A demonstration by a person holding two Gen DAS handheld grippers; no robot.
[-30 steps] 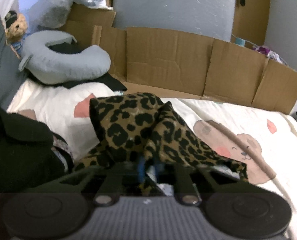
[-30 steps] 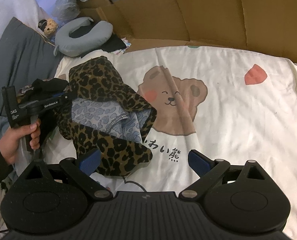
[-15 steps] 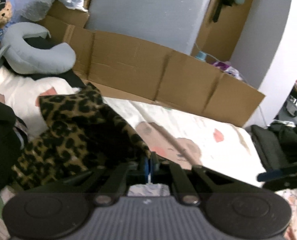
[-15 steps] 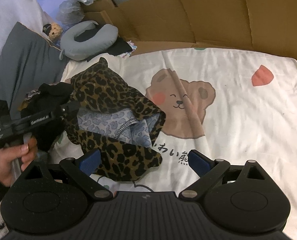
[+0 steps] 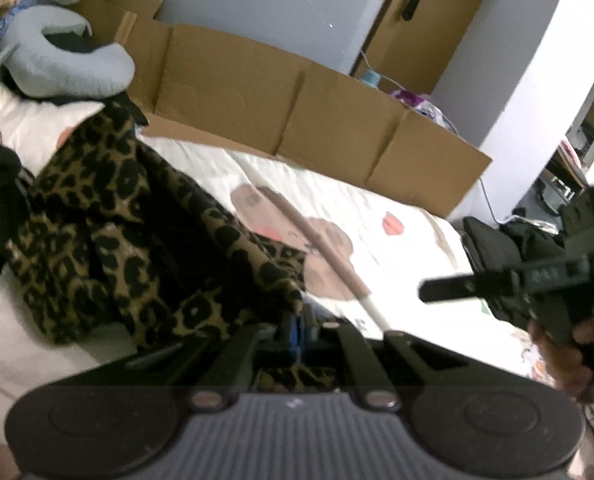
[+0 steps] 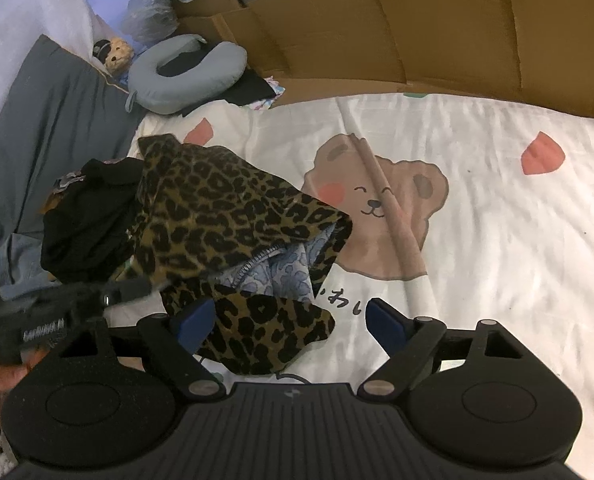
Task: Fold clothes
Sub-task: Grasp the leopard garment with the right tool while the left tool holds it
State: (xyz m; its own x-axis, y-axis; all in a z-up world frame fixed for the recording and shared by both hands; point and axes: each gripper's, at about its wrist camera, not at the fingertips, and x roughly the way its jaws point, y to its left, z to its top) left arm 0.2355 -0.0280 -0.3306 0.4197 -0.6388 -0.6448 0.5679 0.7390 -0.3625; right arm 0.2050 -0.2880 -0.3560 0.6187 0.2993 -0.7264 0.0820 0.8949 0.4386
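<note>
Left wrist view is motion-blurred; fabric edges and the far right of the room are hard to make out. The left gripper (image 5: 297, 326) has its blue pads pressed together on a fold of the leopard-print garment (image 5: 109, 236), and the cloth between the pads is mostly hidden by the gripper body, with a scrap of print showing underneath. The garment lies bunched on the left part of the bedsheet (image 5: 409, 264), stretched toward the pinch point. Right wrist view gives what the left cannot: the garment (image 6: 225, 216) is turned partly inside out, its pale blue lining exposed near the middle, and a black garment (image 6: 85, 220) lies touching its left side, partly over a grey pillow (image 6: 45, 120). The right gripper (image 6: 287, 322) has its jaws apart, having just been closing a little; the left blue pad overlaps the garment's lower flap in the picture, the right pad sits over bare bedsheet, and no pinch is visible. The left gripper (image 6: 93, 300) appears there only as a blurred dark bar, its tip lost against the print. The person's hand (image 5: 569, 360) is cut off at the frame edge. A neck pillow (image 6: 185, 76) and cardboard (image 6: 377, 40) border the bed.
</note>
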